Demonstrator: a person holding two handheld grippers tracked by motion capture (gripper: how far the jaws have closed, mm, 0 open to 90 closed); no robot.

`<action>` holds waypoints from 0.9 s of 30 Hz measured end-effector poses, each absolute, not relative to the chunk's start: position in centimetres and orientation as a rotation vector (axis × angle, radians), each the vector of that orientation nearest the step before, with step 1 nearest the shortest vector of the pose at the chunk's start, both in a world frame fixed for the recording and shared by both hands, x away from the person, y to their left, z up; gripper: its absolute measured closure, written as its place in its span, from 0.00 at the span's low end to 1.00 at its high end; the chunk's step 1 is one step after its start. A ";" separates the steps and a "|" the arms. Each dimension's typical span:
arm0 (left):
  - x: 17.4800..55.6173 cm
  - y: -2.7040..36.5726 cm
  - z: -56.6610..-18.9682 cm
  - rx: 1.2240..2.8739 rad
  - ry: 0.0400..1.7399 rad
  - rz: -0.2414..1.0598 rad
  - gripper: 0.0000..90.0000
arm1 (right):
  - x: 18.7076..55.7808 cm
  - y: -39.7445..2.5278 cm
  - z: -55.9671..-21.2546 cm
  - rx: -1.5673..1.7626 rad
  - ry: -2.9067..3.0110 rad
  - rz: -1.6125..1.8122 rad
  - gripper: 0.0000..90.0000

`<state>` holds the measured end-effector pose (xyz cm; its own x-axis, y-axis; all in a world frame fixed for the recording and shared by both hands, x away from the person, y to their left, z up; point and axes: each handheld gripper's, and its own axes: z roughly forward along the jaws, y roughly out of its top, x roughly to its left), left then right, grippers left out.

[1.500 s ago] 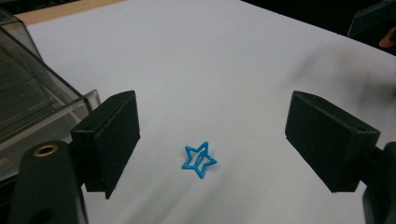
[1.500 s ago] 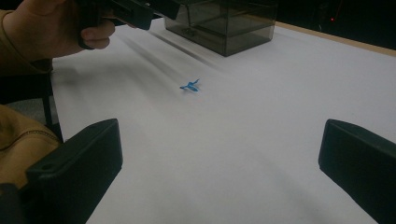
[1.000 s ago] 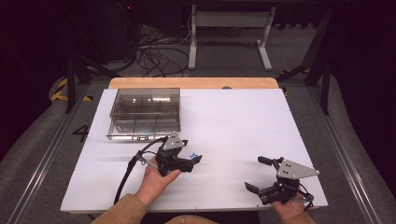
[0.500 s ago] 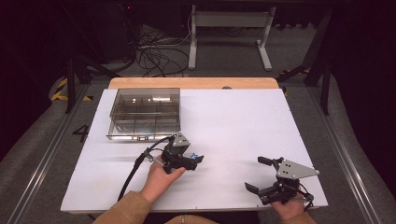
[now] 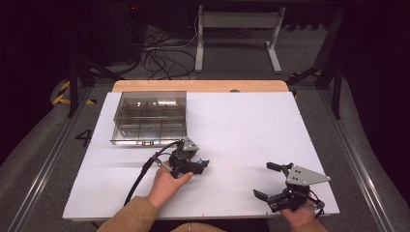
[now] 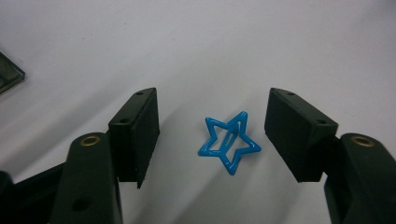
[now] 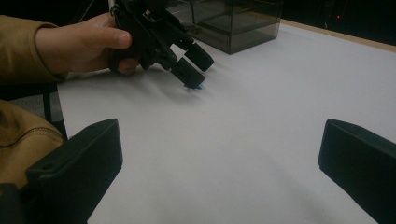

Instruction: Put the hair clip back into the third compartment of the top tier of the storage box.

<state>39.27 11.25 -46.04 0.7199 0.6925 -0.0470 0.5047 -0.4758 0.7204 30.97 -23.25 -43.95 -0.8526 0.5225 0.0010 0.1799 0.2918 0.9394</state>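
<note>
The left gripper (image 6: 212, 135) is holding its fingers wide apart around a blue star clip (image 6: 229, 141) — touching neither side, lying flat on the white surface (image 5: 241, 125). At four o'clock from it, the right gripper (image 5: 263, 180) is resting spread open, gripping nothing. A clear box (image 5: 150, 117) is sitting at eleven o'clock.

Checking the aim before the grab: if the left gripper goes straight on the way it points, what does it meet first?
Most likely the blue star clip, lying on the white table between the open jaws of the left gripper; nothing else shows in its way.
</note>
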 end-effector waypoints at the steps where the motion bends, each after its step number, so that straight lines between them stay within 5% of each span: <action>1: 39.2 11.2 -46.1 2.179 0.905 0.320 0.44 | 31.0 -23.3 -43.9 0.638 2.259 1.581 0.00; 9: 39.1 11.1 -46.1 2.206 0.875 0.340 0.54 | 31.0 -23.3 -44.0 0.637 2.261 1.581 0.00; 16: 39.0 11.1 -46.0 2.235 0.836 0.351 0.75 | 31.0 -23.2 -44.0 0.635 2.262 1.580 0.00; 27: 38.9 11.1 -45.8 2.245 0.819 0.352 0.79 | 31.0 -23.3 -44.0 0.636 2.264 1.579 0.00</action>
